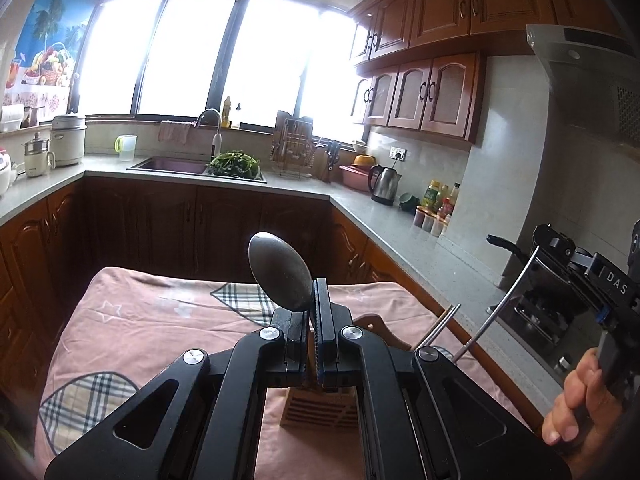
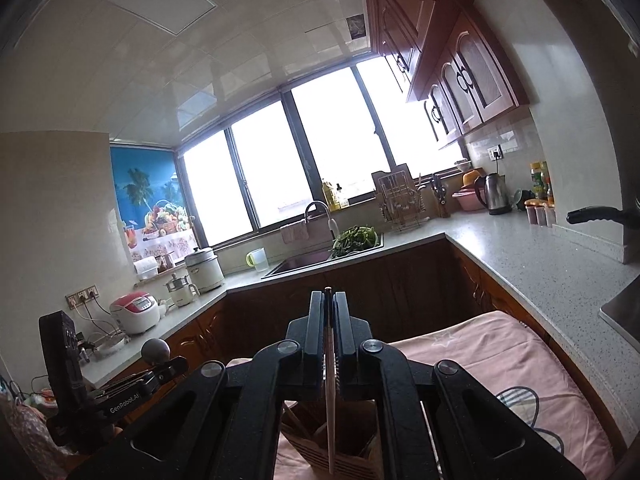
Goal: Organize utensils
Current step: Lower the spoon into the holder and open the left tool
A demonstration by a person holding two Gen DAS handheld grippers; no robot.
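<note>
A: What does the left wrist view show?

B: The left gripper, jaws nearly closed, clamps the neck of a dull grey metal spoon. The oval bowl of the spoon stands upright above the fingertips. Below the jaws, a slatted light wooden utensil holder stands on the worktop, which is draped in a pink cloth with plaid patches and white stars.

A: And on the right of that view?

B: The right gripper is seen from the side, gripped by a bare hand. A thin silver rod slants down from its mirrored face. What the pair of slim metal sticks nearby is cannot be told.

A: What does the right wrist view add?

B: The right gripper is closed to a narrow slit on a pale, slender chopstick. The chopstick runs straight down between the fingers, its lower part reaching into the wooden utensil holder. Whether its tip touches the bottom is hidden.

A: Is the spoon visible there?

B: Yes, the spoon appears at lower left, held in the left gripper, well apart from the holder.
</note>
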